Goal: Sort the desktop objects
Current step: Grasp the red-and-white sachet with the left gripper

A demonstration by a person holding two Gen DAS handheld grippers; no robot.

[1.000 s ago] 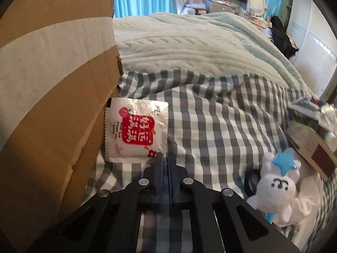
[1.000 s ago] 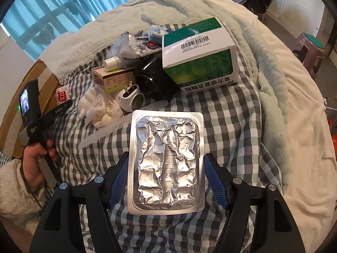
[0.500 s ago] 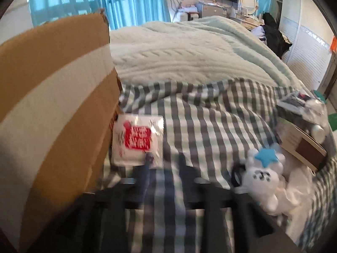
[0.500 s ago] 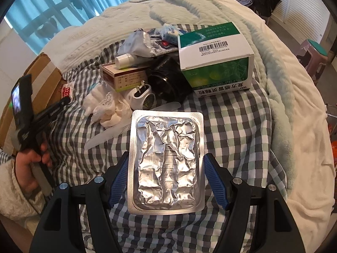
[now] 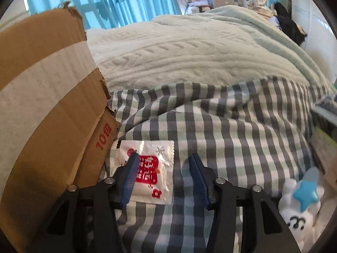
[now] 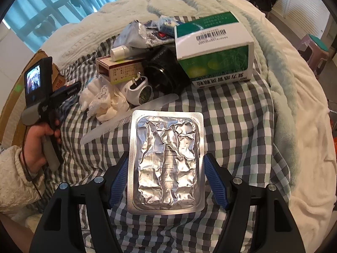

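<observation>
- The left gripper (image 5: 163,164) hovered over the checked cloth (image 5: 242,139), its jaws narrowing with a gap between the blue pads.
- A white sachet with a red label (image 5: 157,168) lay flat on the cloth, partly under the left pad and reaching into the gap; the right pad stood clear of it, so nothing was pinched.
- Just left of that claw stood a taped cardboard box (image 5: 48,97), the sachet's edge close against its base.
- A white plush toy with a blue star (image 5: 303,202) sat well off to the claw's right.
- The right gripper (image 6: 166,168) held a silver foil blister pack (image 6: 166,160) across its width, both blue pads against the long edges, the pack standing out ahead of the fingers.
- Beyond that claw lay a white comb (image 6: 109,127), a white plug (image 6: 138,90), a black round object (image 6: 166,71) and a green-and-white box (image 6: 212,48).
- To its left a hand (image 6: 39,145) gripped the other tool's handle.
</observation>
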